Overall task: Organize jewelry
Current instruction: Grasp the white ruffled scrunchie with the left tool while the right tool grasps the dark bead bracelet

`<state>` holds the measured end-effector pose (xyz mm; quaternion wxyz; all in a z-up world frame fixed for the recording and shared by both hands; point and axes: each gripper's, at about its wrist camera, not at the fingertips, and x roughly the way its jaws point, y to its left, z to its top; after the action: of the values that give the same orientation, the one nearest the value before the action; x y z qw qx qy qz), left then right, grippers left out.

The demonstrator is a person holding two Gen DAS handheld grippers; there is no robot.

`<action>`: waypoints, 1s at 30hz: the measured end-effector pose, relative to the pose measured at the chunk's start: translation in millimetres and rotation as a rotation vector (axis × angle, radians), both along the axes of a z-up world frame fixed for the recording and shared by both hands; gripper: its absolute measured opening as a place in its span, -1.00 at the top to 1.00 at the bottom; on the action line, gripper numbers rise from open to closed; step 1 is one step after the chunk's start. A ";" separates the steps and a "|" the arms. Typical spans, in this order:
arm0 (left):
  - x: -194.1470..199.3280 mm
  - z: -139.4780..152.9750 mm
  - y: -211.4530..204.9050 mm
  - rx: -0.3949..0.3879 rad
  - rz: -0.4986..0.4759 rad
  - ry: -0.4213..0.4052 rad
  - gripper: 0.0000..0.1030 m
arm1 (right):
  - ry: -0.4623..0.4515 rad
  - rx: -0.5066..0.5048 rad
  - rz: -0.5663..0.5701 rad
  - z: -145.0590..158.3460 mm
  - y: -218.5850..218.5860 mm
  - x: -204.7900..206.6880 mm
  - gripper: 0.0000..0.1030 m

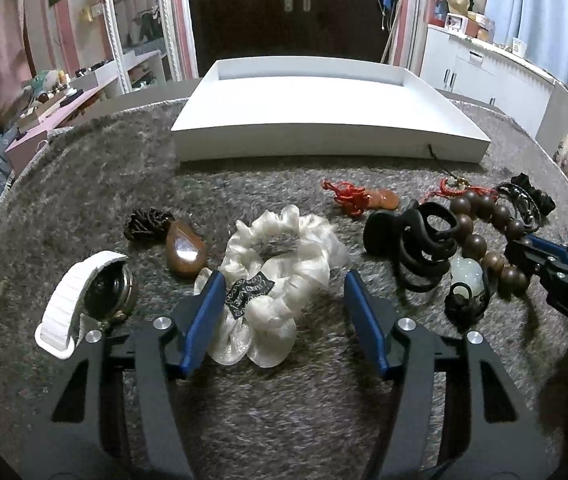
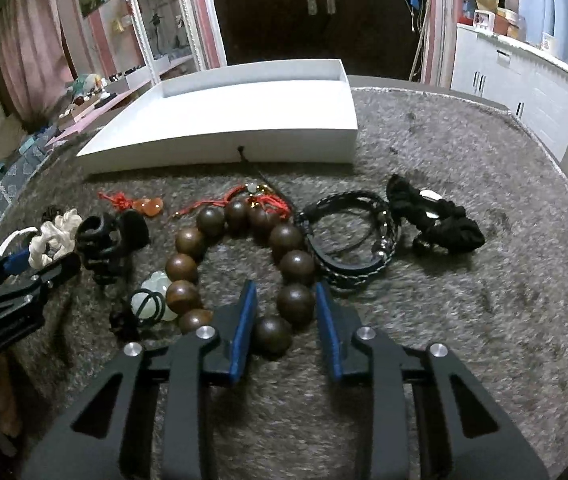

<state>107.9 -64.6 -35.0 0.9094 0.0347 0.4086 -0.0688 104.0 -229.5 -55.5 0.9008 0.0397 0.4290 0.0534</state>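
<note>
you're at the pickup step on both sides. your left gripper [image 1: 279, 312] straddles the white scrunchie [image 1: 279, 264], its jaws apart and not yet pressing the fabric. your right gripper [image 2: 286, 320] has the near beads of the wooden bead bracelet [image 2: 243, 264] between its blue pads, a gap showing beside them. next, squeeze until each catches, then lift toward the white tray [image 1: 324, 136] beyond.
</note>
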 end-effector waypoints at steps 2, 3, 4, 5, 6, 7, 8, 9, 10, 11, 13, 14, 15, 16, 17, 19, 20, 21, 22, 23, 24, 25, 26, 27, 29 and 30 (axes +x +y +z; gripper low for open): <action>-0.1 -0.1 1.8 -0.008 0.003 0.002 -0.07 | -0.005 -0.002 0.002 0.4 1.1 -1.1 0.44; 0.3 -0.2 2.6 -0.014 0.005 0.003 0.04 | -0.007 -0.001 0.002 0.2 0.3 -1.9 0.44; -0.3 -0.3 3.1 -0.019 0.005 0.002 0.12 | -0.011 0.003 0.003 0.7 0.5 -2.2 0.48; 0.0 -0.5 3.8 -0.025 0.007 0.001 0.28 | -0.014 0.006 0.003 1.3 -0.5 -3.1 0.55; 0.3 -0.4 5.1 -0.033 0.010 0.000 0.44 | -0.020 0.008 0.002 2.2 -0.8 -3.9 0.64; 0.5 -0.1 6.7 -0.045 0.013 -0.002 0.46 | -0.025 0.008 0.005 3.1 0.1 -4.8 0.64; 1.2 -0.6 7.6 -0.053 0.014 -0.003 0.50 | -0.027 0.010 0.007 3.0 -0.8 -5.8 0.64; 1.2 -0.5 8.7 -0.061 0.015 -0.004 0.52 | -0.031 0.013 0.007 3.4 -1.3 -6.7 0.64; 0.3 0.1 9.1 -0.066 0.017 -0.007 0.52 | -0.036 0.017 0.005 4.5 -1.6 -7.7 0.64; -1.4 1.5 9.6 -0.073 0.015 -0.014 0.53 | -0.039 0.019 0.005 5.4 -2.9 -9.1 0.64; -4.6 3.5 9.2 -0.077 0.007 -0.021 0.53 | -0.054 0.028 0.002 9.3 -3.7 -12.9 0.64; -6.7 5.0 9.4 -0.080 0.005 -0.027 0.53 | -0.061 0.031 0.003 11.0 -4.4 -14.8 0.64; -8.5 6.9 9.5 -0.086 0.002 -0.029 0.53 | -0.069 0.031 0.005 13.6 -4.3 -16.8 0.64; -10.0 8.8 9.3 -0.089 -0.003 -0.030 0.53 | -0.074 0.032 0.005 15.1 -4.5 -18.1 0.64; -12.1 11.0 8.8 -0.091 -0.006 -0.034 0.53 | -0.081 0.036 0.006 17.8 -4.7 -20.4 0.64; -15.5 15.5 8.5 -0.092 -0.012 -0.041 0.53 | -0.100 0.036 0.006 23.8 -3.8 -24.5 0.65; -17.5 18.5 9.0 -0.095 -0.015 -0.046 0.53 | -0.108 0.037 0.008 26.6 -3.6 -26.0 0.65; -19.0 21.3 9.2 -0.096 -0.016 -0.051 0.53 | -0.118 0.036 0.007 29.4 -3.3 -28.1 0.65; -21.1 25.1 10.0 -0.100 -0.015 -0.059 0.53 | -0.128 0.036 0.008 32.7 -2.6 -29.7 0.65; -23.9 27.8 11.2 -0.101 -0.014 -0.064 0.53 | -0.140 0.035 0.010 37.2 -1.5 -31.7 0.64; -25.8 31.0 11.9 -0.103 -0.014 -0.070 0.53 | -0.152 0.034 0.012 41.3 -0.5 -33.7 0.65; -26.3 33.1 12.9 -0.104 -0.014 -0.073 0.53 | -0.164 0.033 0.013 45.4 0.2 -35.8 0.65; -28.4 36.4 13.9 -0.107 -0.012 -0.080 0.53 | -0.172 0.030 0.016 47.8 0.9 -37.4 0.65; -29.4 38.6 14.5 -0.108 -0.013 -0.085 0.53 | -0.181 0.026 0.019 51.1 1.2 -39.0 0.65; -32.7 44.0 16.0 -0.110 -0.014 -0.097 0.53 | -0.202 0.020 0.023 58.1 3.5 -43.6 0.65; -33.8 46.3 16.8 -0.110 -0.013 -0.101 0.53 | -0.210 0.017 0.026 60.8 4.8 -44.8 0.65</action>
<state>74.1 -47.8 11.3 0.9290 -0.0094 0.3574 -0.0954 59.2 -224.8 5.3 0.9397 0.0361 0.3323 0.0727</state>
